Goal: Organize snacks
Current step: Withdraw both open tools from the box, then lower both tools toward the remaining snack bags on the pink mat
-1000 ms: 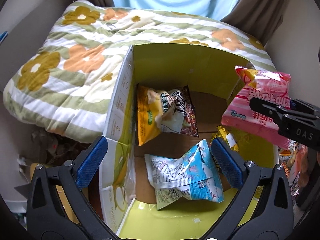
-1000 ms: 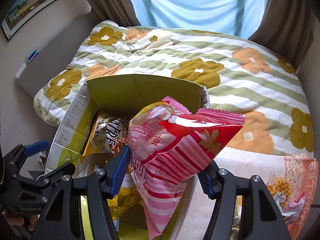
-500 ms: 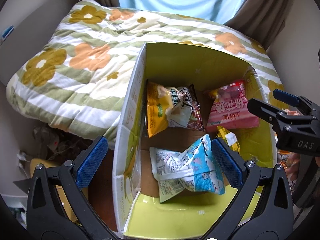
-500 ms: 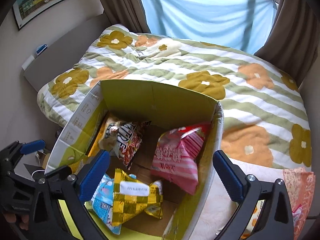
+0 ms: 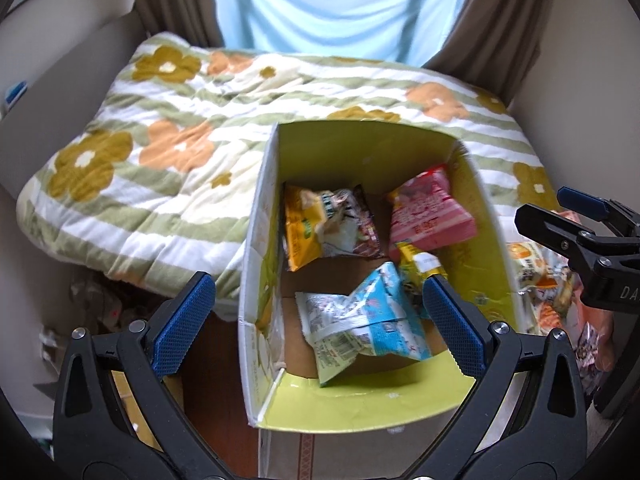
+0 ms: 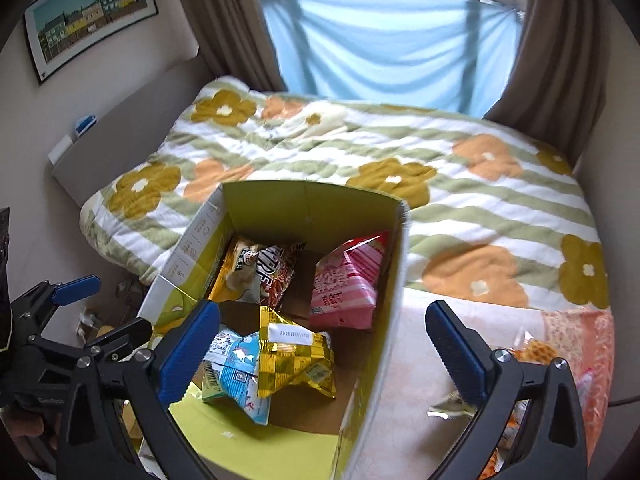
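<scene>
Both claws are hanging wide apart over the box, and neither one is gripping a thing. Left claw [image 5: 318, 320] is showing its blue pads spread out, with nothing between them but air. Right claw [image 6: 334, 350] is gaping too, as wide as it goes, and it is empty.

Behind them, a big bed [image 6: 460, 208] is lying under a striped quilt with yellow and orange flowers. Blue cloth [image 6: 392, 44] is hanging over the window, with brown curtains at each side.

Next, the box [image 5: 360, 148] is sitting open at the foot of the bed, green on the inside. Four snack bags are lying in it. A pink bag [image 5: 430, 212] is leaning in the far right corner. A yellow bag [image 5: 320, 228] is lying in the far left corner, beside the pink one. A blue bag [image 5: 368, 316] is resting near the front. A gold bag [image 6: 294, 352] is sitting partly on top of the blue one.

More snacks [image 5: 540, 280] are waiting on the bed, outside the box, on the right.
</scene>
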A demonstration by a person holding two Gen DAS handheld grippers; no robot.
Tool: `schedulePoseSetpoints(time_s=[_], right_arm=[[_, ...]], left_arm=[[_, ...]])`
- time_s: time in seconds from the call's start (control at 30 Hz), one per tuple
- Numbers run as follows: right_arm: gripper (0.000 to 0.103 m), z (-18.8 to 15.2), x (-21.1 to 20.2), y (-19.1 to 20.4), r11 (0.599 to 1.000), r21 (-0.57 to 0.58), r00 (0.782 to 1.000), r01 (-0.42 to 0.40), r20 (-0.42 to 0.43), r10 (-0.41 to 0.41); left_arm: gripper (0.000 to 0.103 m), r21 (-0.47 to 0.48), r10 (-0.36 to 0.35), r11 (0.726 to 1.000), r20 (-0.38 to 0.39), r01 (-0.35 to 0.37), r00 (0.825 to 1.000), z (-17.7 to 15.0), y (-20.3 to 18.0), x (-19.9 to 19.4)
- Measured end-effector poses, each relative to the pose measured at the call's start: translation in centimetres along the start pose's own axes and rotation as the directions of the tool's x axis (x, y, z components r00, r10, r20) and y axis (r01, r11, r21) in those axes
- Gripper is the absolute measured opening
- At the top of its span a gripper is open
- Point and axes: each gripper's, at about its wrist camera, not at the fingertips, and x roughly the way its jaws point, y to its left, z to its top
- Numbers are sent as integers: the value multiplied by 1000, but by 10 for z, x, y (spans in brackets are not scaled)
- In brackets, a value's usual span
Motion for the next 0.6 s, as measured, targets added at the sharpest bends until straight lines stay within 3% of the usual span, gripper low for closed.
schedulePoseSetpoints(time_s=[0.2,0.33,0.6], right_arm=[[102,-25,-44,-12,996,72,997,58,39,-60],[102,-53,-77,-30,981,130,986,145,60,-154],[102,-100,-121,-97,959,163,972,233,5,-237]], left_arm=[[103,90,-114,990,30,111,993,-1,-31,-22],[103,176,-184,969,32,176,982,-5,-63,-28],[103,247,-293,927,4,283,956,-24,-131,-39]])
